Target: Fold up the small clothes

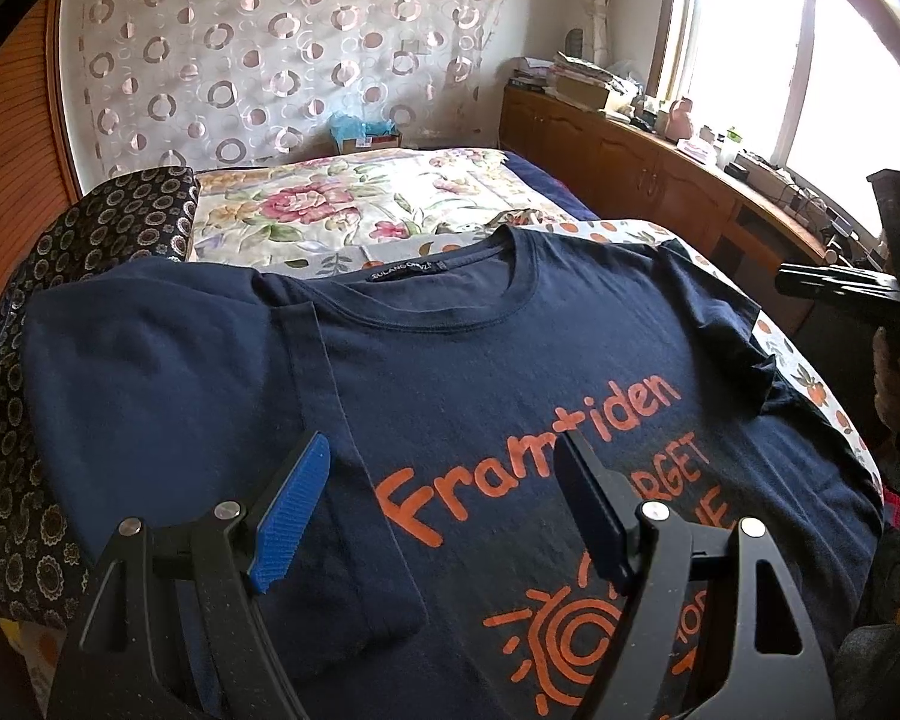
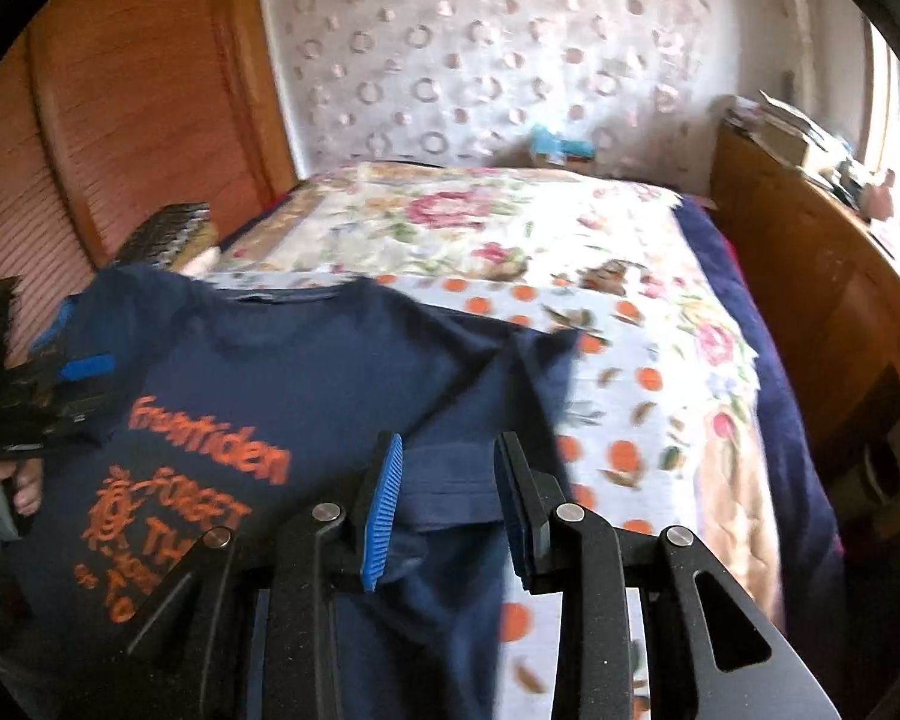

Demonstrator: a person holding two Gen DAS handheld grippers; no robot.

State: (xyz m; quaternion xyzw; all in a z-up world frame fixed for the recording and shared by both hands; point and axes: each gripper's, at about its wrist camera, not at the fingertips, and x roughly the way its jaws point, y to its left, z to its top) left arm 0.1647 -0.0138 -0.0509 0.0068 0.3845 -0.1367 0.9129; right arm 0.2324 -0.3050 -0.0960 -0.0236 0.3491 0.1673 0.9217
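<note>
A bed (image 1: pixel 390 204) with a flowered cover carries a navy T-shirt (image 1: pixel 480 372) lying face up on its near end, collar toward the far wall, orange lettering showing. On the T-shirt's left side the sleeve (image 1: pixel 168 396) is folded in over the chest; the right sleeve (image 2: pixel 450 480) lies out toward the bed's orange-dotted sheet (image 2: pixel 630 372). The left tool (image 1: pixel 444 510) hovers over the print, jaws spread wide, holding nothing. The right tool (image 2: pixel 450 498) (blurred) stands partly open, its pads astride the right sleeve without pressing it.

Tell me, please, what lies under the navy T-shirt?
The navy T-shirt rests on an orange-dotted sheet over a floral quilt. Whatever lies directly beneath its middle is covered.
</note>
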